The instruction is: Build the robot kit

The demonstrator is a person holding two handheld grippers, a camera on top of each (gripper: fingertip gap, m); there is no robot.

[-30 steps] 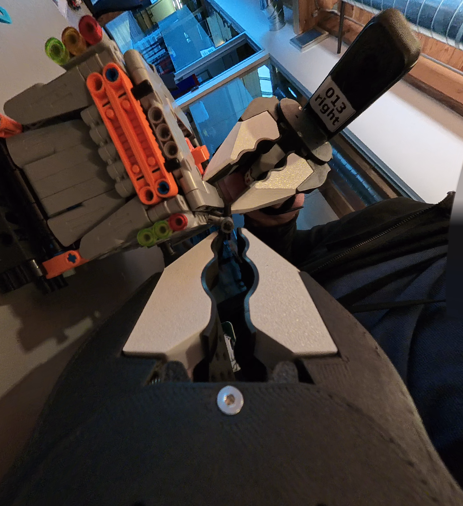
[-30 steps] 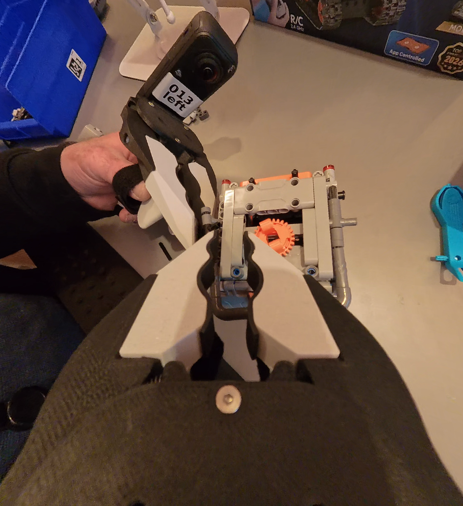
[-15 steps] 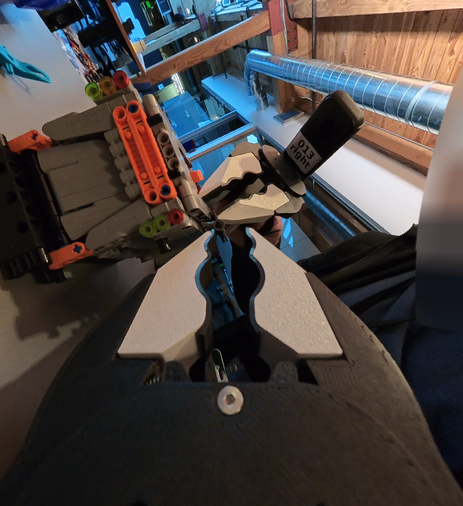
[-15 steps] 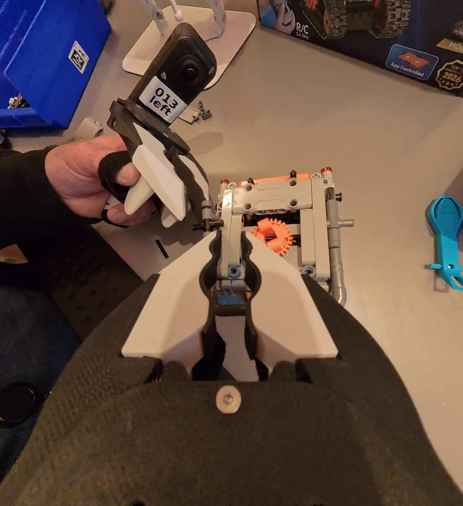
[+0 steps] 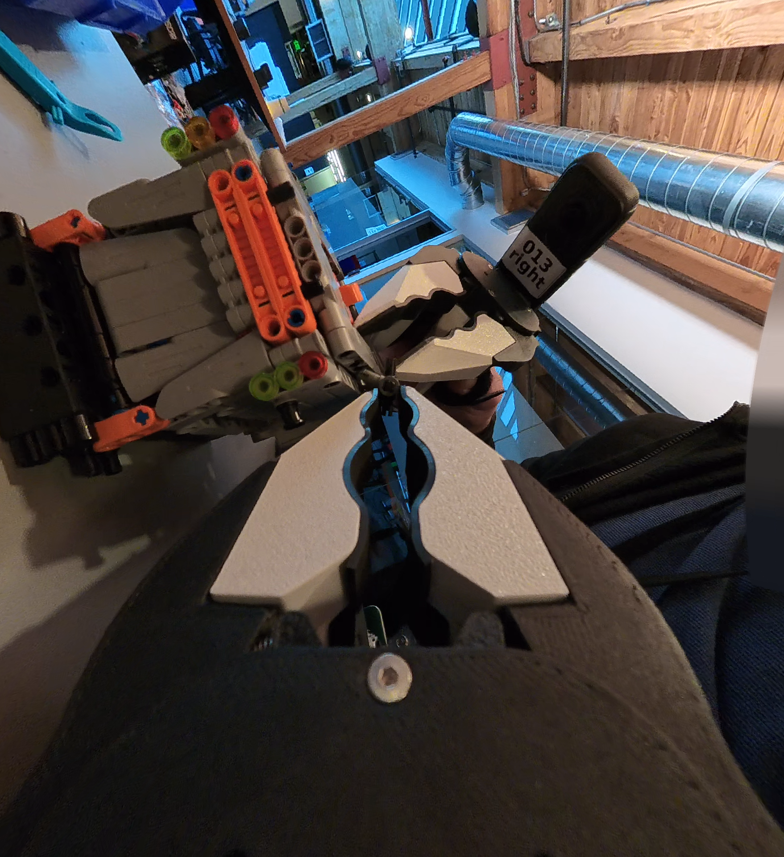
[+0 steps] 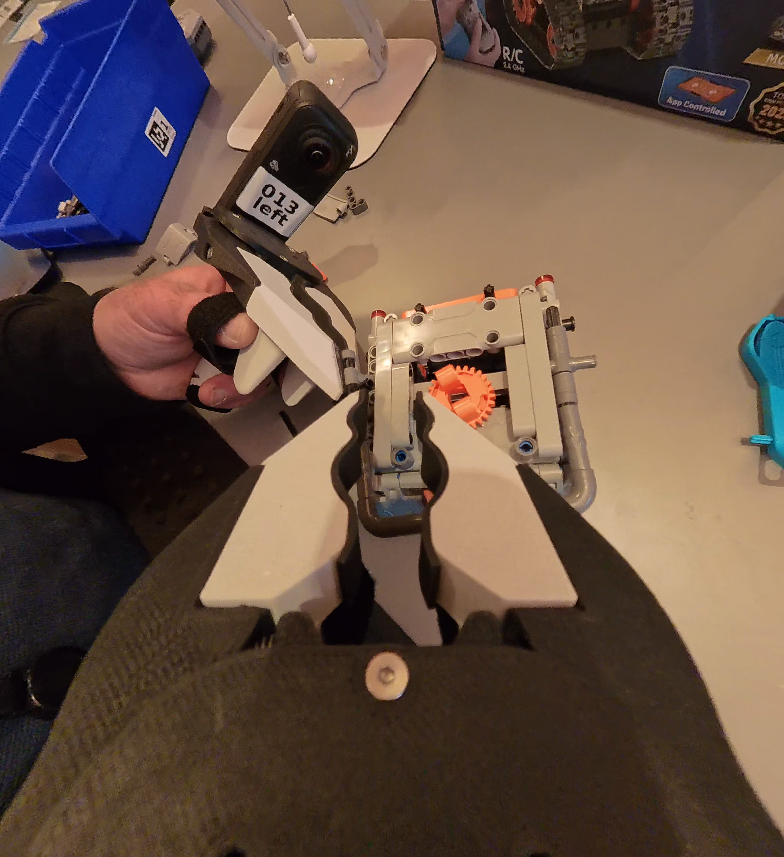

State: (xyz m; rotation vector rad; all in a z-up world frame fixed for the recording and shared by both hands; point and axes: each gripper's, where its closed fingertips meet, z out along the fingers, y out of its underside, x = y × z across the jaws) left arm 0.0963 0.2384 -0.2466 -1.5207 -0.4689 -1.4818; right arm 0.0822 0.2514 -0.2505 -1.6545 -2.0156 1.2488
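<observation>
A brick model (image 6: pixel 455 324) of grey, orange and black parts is seen on the grey surface (image 6: pixel 519 208), and every place below is given from that model.

The right hand-held gripper (image 6: pixel 392 399) is set at the model's near left side. Its 2 fingers are closed around a grey beam (image 6: pixel 397 417) that stands upright in the frame, 1 finger on each flank, so that the model is held fast. Just inside that beam, at the model's middle, an orange gear (image 6: pixel 462 394) is exposed.

The left hand-held gripper (image 5: pixel 387 394) is brought to the model's left edge from the person's side. Its fingers are drawn nearly together, and a small black pin (image 5: pixel 387 382) is pinched at their very tips. The pin appears to touch the model's corner, though the contact is too small to be made out with certainty. The person's hand (image 6: pixel 167 334) is wrapped around that gripper's handle.

To the right of the model, well apart, a teal tool (image 6: pixel 781 403) is laid flat. Beyond the model a printed box (image 6: pixel 635 46) and a white stand base (image 6: pixel 334 88) are placed. To the far left a blue bin (image 6: pixel 79 139) is found, and a few loose small parts (image 6: pixel 353 206) are scattered between it and the model.
</observation>
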